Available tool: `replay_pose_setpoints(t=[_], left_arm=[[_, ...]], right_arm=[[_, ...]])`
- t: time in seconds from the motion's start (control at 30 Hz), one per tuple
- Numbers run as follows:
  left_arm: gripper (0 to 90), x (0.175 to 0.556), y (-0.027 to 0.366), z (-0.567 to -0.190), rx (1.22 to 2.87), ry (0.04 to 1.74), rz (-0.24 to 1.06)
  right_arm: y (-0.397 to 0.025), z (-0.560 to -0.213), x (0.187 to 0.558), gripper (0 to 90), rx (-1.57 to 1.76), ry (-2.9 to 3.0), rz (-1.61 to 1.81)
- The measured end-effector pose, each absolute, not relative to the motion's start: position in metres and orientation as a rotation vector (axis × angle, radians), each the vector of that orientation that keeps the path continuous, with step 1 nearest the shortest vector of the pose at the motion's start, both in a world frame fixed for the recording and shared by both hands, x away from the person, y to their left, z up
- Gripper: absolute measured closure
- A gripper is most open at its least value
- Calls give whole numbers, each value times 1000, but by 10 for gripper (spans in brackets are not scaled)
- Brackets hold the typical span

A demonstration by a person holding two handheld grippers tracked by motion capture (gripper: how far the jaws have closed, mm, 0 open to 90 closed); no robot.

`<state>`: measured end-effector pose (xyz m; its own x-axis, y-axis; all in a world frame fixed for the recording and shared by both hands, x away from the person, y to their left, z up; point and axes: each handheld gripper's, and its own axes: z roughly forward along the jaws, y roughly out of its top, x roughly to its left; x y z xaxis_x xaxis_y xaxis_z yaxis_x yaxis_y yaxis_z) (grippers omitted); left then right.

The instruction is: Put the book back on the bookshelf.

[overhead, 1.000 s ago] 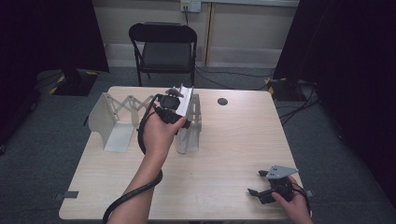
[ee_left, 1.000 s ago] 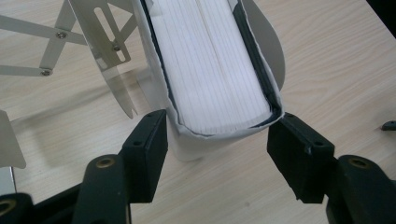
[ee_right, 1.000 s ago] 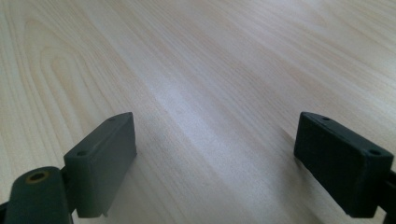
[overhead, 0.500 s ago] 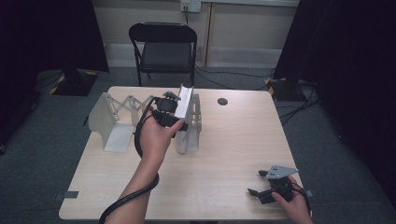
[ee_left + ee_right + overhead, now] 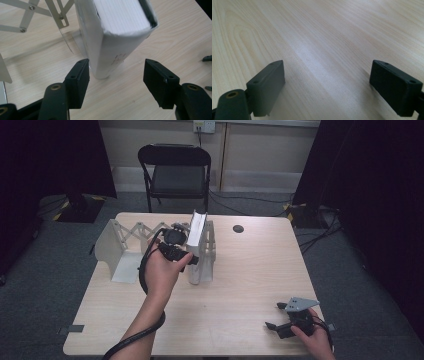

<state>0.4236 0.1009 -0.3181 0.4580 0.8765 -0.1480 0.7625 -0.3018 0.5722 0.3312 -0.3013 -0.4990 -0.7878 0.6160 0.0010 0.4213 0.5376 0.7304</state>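
Directly ahead of left gripper [image 5: 116, 81]: white book [image 5: 117, 32], upright, long axis vertical, between spread jaws, unclamped, beside folding rack [image 5: 120, 245]. Right gripper [image 5: 290, 317] well apart, jaws apart, idle.

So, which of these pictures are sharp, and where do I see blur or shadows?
High view: even light on the table, dark curtains at both sides. Left gripper view: the book is fairly sharp and casts a soft shadow on the wood, while the near fingers are slightly soft. Right gripper view: wood grain softly blurred, fingers out of focus.
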Motion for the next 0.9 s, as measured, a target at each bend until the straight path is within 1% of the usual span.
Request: replay_pose_setpoints(t=[0.33,0.57,0.8,0.9], left_arm=[[374,419,109,-330,2122,1355,244],[355,416,112,-336,2135,1303,256],[354,412,114,-342,2137,1286,261],[338,411,115,-346,2137,1277,263]], right_arm=[[-301,-499,331,124,868,2520,1094],[-301,-499,331,124,869,2521,1094],[-301,-499,331,123,868,2522,1094],[-301,-499,331,123,868,2522,1094]])
